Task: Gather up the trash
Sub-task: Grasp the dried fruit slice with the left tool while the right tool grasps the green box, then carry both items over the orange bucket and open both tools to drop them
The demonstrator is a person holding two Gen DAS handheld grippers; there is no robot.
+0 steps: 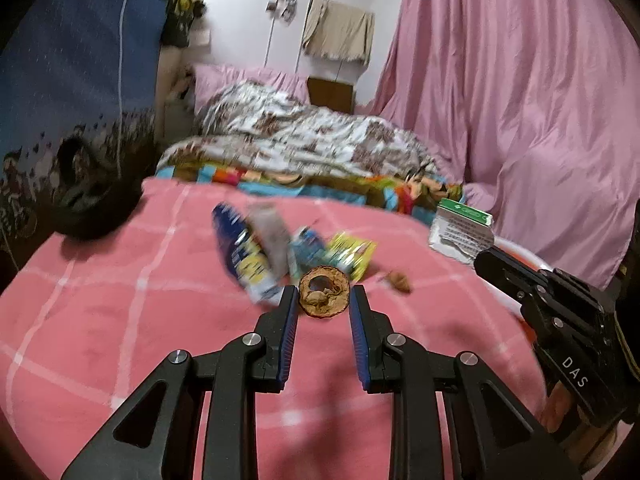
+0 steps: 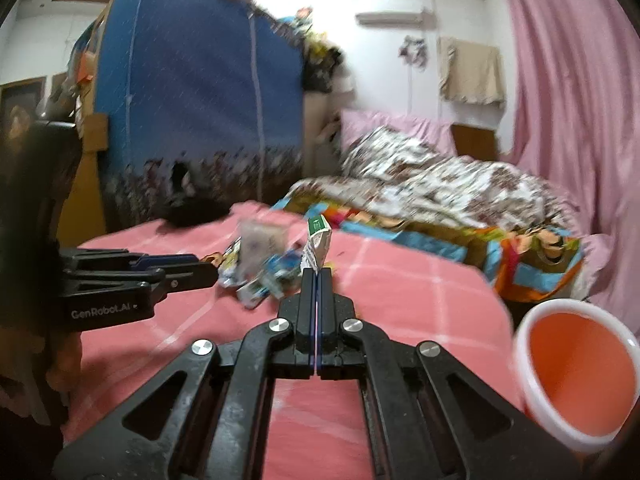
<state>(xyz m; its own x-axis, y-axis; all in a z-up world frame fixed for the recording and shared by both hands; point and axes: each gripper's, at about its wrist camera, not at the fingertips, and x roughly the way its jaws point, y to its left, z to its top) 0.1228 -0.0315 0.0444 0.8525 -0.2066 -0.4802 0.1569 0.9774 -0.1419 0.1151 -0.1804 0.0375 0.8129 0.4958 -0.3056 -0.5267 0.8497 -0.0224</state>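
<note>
The left gripper (image 1: 324, 296) has its blue-padded fingers (image 1: 289, 320) spread apart, low over the pink checked bedspread (image 1: 120, 340). Between the fingertips, just short of being enclosed, lies a round brown walnut half-shell (image 1: 323, 291), hollow side facing the camera. That placement reads as a lined-up pick: the shell sits on the centre line so the fingers need only advance a little and close on its rim.

Just beyond the left fingers is the rest of the litter: a blue and yellow foil snack wrapper (image 1: 240, 248) ahead and to the left, a yellow-green crumpled packet (image 1: 352, 256) ahead and slightly right, and a small brown shell fragment (image 1: 400, 282) further right. They are bunched together, probably so each pick is a short reach.

The right gripper (image 2: 317, 276) has its fingers clenched flat together, pinching the torn lower edge of a white cardboard carton with a green top (image 2: 318, 244), which stands up from the fingertips. Holding it by the edge keeps it clear of the bed for carrying. To the right of these fingers and nearer the camera sits a white-rimmed orange plastic bin (image 2: 524, 352), open mouth up, seemingly the place where the trash goes; the carton has not reached it.

Farthest off are a patterned quilt (image 1: 304, 136) and a pink curtain (image 1: 520, 80).
</note>
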